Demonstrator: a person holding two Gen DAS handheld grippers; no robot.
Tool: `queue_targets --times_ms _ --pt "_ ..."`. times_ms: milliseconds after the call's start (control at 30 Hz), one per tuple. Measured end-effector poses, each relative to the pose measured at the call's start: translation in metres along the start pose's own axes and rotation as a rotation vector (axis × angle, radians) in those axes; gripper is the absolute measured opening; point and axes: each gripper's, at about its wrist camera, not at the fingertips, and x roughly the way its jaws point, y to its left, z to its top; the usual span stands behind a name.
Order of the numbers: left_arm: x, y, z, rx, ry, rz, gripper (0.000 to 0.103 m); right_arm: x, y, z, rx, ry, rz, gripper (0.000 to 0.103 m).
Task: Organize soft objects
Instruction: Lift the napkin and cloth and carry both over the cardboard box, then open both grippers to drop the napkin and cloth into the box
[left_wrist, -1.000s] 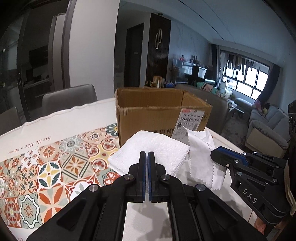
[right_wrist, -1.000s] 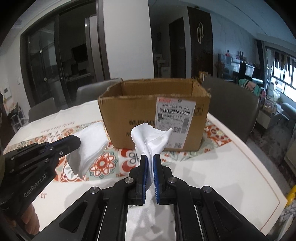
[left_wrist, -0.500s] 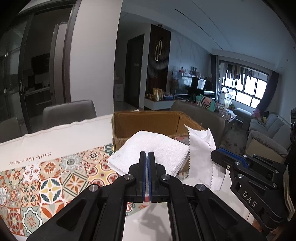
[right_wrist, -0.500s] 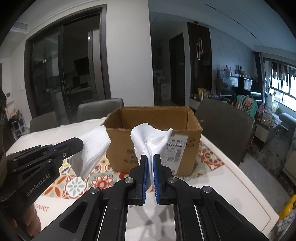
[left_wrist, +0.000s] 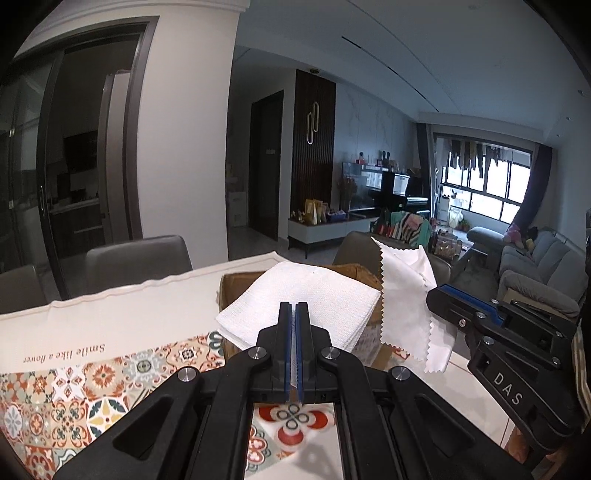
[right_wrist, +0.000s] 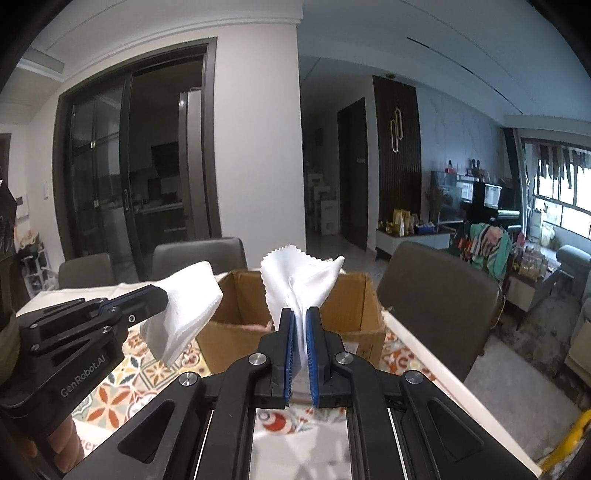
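The bench (left_wrist: 110, 325) carries an open cardboard box (right_wrist: 354, 295). Above the box's near edge, the left gripper (left_wrist: 293, 314) is clenched on a folded white towel (left_wrist: 306, 295); beside it, the right gripper (right_wrist: 300, 321) pinches a thin zigzag-edged cloth (right_wrist: 299, 277).

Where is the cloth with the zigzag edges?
The zigzag-edged cloth is pinched in the right hand-held gripper, held up in front of the open cardboard box, with the folded white towel to its left.
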Motion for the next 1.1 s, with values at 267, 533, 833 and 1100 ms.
queue_targets --times_ms 267,533,833,1100 --pt "0.022 -0.003 0.017 0.007 -0.023 0.016 0.004 0.017 -0.007 0.017 -0.019 -0.030 0.006 0.008" --pt "0.054 -0.003 0.022 0.030 -0.011 0.028 0.004 0.040 -0.011 0.028 -0.044 -0.045 0.016 0.008" --pt "0.096 -0.005 0.022 0.041 0.035 0.027 0.004 0.076 -0.022 0.029 -0.045 -0.009 0.023 0.008" --pt "0.136 -0.006 0.015 0.059 0.102 0.033 0.004 0.113 -0.030 0.018 -0.037 0.072 0.031 0.008"
